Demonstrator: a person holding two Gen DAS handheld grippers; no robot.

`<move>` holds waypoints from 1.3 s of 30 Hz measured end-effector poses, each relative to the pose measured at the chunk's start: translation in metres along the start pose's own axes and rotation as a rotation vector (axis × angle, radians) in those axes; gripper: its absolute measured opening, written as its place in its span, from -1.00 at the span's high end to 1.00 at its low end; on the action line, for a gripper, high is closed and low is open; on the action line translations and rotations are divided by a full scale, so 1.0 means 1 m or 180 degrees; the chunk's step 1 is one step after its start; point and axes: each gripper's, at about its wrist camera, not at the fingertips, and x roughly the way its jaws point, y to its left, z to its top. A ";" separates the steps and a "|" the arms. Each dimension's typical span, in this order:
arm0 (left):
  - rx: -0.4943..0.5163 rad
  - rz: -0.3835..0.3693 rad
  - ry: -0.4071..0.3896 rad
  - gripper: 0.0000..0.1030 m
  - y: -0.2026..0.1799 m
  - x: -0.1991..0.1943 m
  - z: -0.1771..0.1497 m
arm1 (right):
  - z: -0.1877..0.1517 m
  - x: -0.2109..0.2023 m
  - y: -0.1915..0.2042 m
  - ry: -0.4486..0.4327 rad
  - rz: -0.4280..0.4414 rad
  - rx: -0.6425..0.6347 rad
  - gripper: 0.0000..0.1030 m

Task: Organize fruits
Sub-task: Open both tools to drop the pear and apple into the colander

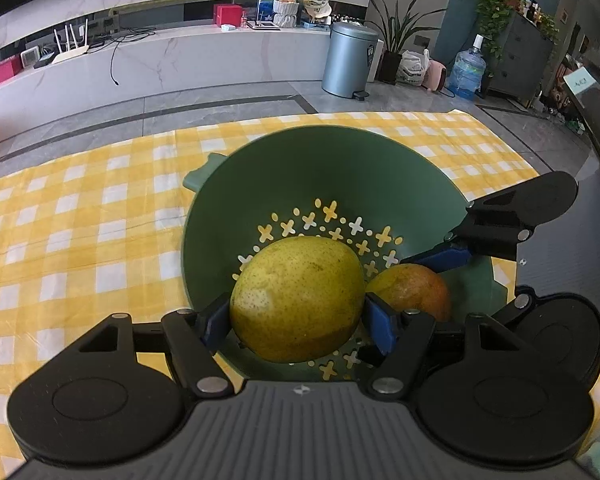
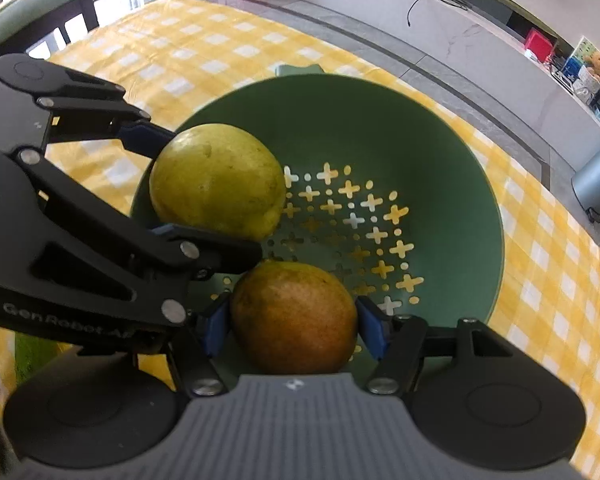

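Left gripper (image 1: pixel 296 322) pinches the yellow-green pear (image 1: pixel 296 298), right gripper (image 2: pixel 294 322) the reddish mango (image 2: pixel 294 316) (both low inside the green colander (image 2: pixel 440 128)), apparently for depositing.

Orange fruit (image 1: pixel 414 290) half hidden behind pear (image 1: pixel 296 300) & tool pad.

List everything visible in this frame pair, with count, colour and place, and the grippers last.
pear: 1, yellow-green, in the colander, between the left gripper's pads
orange: 1, orange-brown, in the colander beside the pear, between the right gripper's pads
colander: 1, green, on the cloth
cloth: 1, yellow and white check, over the table
bin: 1, grey, on the floor behind
water bottle: 1, blue, on the floor
left gripper: black, blue pads, shut on the pear
right gripper: same, shut on the orange
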 end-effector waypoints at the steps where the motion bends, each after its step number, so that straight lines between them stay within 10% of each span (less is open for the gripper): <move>1: -0.0010 0.0010 0.0003 -0.53 0.000 0.000 0.000 | 0.001 0.001 0.001 0.0019 -0.0015 -0.0031 -0.22; 20: -0.0190 -0.0060 -0.0365 -0.54 0.006 -0.025 0.004 | 0.021 -0.009 0.001 0.0101 -0.0147 0.0021 -0.37; 39: 0.0251 -0.0104 -0.0292 -0.55 -0.016 -0.078 -0.016 | -0.054 -0.083 0.012 -0.0893 -0.0696 0.1255 -0.54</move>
